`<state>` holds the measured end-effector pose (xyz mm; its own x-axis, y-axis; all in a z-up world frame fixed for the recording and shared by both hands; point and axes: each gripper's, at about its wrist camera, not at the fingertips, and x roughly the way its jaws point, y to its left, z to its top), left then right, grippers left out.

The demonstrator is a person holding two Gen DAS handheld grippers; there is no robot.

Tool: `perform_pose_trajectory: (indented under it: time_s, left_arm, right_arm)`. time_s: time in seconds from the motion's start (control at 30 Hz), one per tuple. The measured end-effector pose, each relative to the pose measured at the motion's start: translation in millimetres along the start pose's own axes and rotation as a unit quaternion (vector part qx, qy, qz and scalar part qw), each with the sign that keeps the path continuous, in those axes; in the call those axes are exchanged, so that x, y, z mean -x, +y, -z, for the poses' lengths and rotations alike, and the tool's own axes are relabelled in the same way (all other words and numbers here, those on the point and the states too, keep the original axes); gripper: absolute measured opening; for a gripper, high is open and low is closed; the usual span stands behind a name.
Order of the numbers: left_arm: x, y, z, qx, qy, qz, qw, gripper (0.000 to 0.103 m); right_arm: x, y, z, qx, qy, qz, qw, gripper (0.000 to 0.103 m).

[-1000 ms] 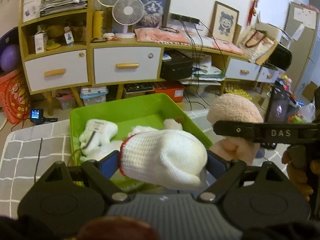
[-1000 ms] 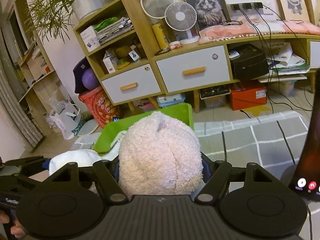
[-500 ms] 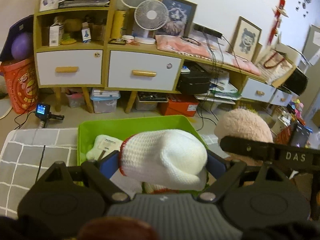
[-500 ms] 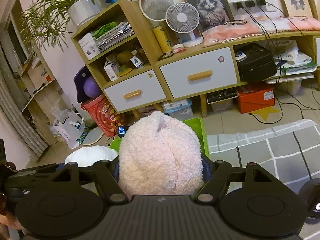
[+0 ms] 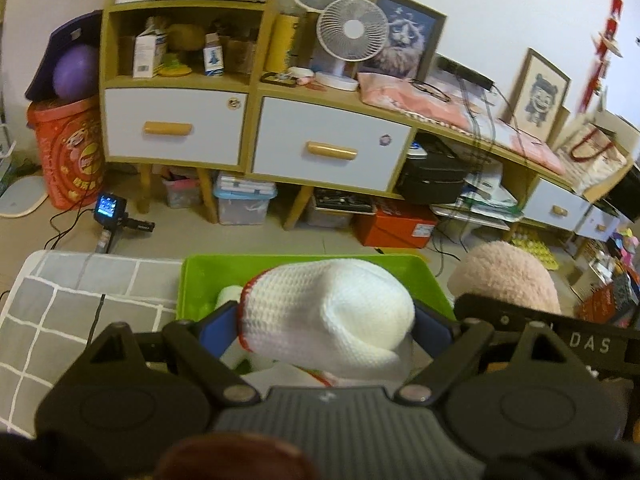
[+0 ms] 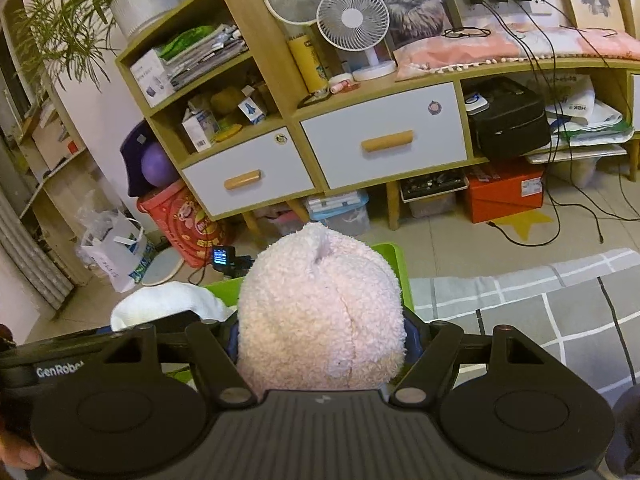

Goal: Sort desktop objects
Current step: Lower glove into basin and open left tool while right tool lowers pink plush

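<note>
Hand-held grippers grip toys over the green bin (image 5: pixel 192 280): left hand-held gripper (image 5: pixel 326 322) pinches a white knitted toy (image 5: pixel 328 312), right hand-held gripper (image 6: pixel 320 336) a pink plush toy (image 6: pixel 320 308).

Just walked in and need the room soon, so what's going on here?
A person is sorting soft toys with two handheld grippers. The left gripper grips a white knitted toy over the green bin; the right gripper holds a pink fluffy toy beside it. Neither is dropped in yet.
</note>
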<state>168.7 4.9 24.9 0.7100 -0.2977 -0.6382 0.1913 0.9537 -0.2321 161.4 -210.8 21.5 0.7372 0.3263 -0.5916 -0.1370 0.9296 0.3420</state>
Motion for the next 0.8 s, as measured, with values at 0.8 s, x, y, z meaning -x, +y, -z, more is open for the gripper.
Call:
perform_pose_trajectory:
  time_s: [0.8]
  left_arm:
    - [-53.6, 29.3, 11.6, 0.100, 0.011, 0.004, 0.9949, 0.091]
  right_arm:
    - [-58.0, -4.2, 13.8, 0.040, 0.020, 0.024, 0.999, 0.072]
